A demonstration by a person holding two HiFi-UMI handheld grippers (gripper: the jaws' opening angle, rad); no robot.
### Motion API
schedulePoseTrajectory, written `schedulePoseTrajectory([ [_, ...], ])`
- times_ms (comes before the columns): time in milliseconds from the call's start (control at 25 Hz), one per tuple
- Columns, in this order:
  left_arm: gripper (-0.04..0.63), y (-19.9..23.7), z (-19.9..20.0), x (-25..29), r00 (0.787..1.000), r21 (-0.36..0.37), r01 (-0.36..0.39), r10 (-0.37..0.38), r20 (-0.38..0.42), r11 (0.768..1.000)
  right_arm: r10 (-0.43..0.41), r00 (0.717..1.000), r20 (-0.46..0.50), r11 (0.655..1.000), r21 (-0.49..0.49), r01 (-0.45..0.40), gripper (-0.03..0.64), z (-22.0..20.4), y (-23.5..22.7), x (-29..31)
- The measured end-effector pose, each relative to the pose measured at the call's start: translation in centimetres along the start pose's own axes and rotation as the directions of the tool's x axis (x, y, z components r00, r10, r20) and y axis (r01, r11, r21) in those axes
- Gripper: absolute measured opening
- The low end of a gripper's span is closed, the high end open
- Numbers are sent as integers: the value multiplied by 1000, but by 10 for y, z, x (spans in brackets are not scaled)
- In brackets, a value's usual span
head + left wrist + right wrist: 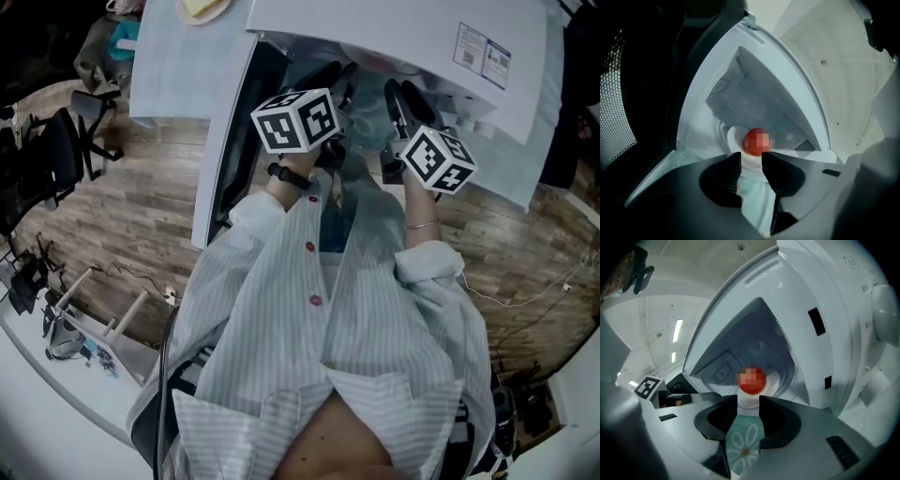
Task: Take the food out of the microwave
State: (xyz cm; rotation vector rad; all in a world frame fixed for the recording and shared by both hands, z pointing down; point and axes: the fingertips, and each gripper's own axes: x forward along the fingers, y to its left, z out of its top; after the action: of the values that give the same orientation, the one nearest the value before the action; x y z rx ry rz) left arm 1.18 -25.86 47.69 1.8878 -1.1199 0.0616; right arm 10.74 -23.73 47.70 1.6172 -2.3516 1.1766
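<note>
Claws at the microwave point(834, 324)
The left claw point(751, 159) and right claw point(748, 401) are wide open, holding nothing; red food point(751, 140) sits on a white plate point(733, 140) inside.

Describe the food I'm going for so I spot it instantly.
Look into the open white microwave. Inside its pale cavity sits a white plate. On the plate is the round red food, the only coloured thing in there.
</note>
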Motion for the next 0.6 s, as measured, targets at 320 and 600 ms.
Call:
schedulePoseTrajectory([
  [320,129,16,-13,16,999,-68,-32,30,-31,997,-34,999,-9,998,58,34,146,-14,-9,20],
  [600,129,28,-16,28,999,-176,-40,36,-27,984,-59,998,-7,982,181,60,146,-23,-24,31],
])
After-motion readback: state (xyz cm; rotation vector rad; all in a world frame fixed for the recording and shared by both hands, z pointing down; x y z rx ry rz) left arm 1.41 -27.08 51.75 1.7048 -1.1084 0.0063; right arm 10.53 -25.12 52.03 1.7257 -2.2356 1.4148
